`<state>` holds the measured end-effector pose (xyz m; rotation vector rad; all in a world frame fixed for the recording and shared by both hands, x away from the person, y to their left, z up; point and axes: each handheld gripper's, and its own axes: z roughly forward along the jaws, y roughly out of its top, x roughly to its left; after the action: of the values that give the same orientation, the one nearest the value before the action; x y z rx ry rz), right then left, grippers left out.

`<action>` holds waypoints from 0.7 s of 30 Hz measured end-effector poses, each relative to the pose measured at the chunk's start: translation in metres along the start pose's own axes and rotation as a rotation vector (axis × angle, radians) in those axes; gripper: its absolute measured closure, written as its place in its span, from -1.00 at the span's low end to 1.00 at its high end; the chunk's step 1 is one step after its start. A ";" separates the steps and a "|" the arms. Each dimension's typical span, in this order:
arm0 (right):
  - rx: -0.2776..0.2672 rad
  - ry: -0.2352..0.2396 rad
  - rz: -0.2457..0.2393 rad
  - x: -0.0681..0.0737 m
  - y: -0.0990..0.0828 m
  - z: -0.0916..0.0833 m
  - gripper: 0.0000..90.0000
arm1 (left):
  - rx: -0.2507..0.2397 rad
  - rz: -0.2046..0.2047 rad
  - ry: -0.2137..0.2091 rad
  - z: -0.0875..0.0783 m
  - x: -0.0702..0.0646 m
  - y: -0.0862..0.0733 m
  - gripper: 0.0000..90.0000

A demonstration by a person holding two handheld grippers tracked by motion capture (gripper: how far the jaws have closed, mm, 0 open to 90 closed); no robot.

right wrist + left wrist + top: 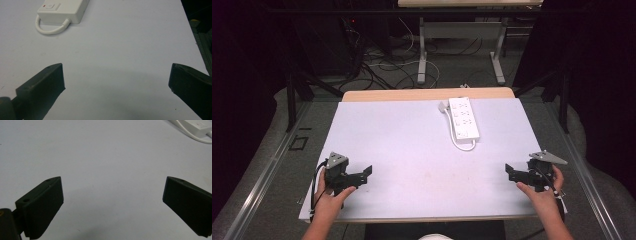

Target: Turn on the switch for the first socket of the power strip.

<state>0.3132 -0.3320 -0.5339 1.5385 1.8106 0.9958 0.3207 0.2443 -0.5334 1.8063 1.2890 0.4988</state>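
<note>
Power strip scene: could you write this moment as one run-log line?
left gripper: open, empty, near table edge | right gripper: open, empty, near table edge | power strip: far side of table, untouched, cable looped at near end

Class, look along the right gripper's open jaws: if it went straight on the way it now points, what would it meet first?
Probably nothing soon: the right gripper looks over bare white table sheet. The power strip and its looped cord lie left of that line, so the gripper would likely pass beside them, though depth is unclear.

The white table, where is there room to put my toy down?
Plenty: the white table is bare between the left gripper and right gripper, and along its left side. Only the far right holds the white power strip.
</note>
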 end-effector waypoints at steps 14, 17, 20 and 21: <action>-0.015 -0.019 0.002 0.007 0.004 -0.007 -0.86 | -0.007 -0.020 0.005 -0.006 0.001 0.000 -0.91; -0.015 -0.031 0.009 0.008 0.004 -0.007 -0.86 | -0.003 -0.018 0.005 -0.006 0.001 0.001 -0.89; -0.003 -0.025 0.014 0.008 0.004 -0.007 -0.86 | 0.000 -0.024 -0.001 -0.006 0.001 0.001 -0.88; -0.002 -0.031 0.017 0.008 0.004 -0.007 -0.85 | 0.000 -0.028 -0.002 -0.006 0.001 0.001 -0.88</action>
<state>0.3084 -0.3249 -0.5265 1.5620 1.7774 0.9757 0.3171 0.2475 -0.5292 1.7864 1.3106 0.4812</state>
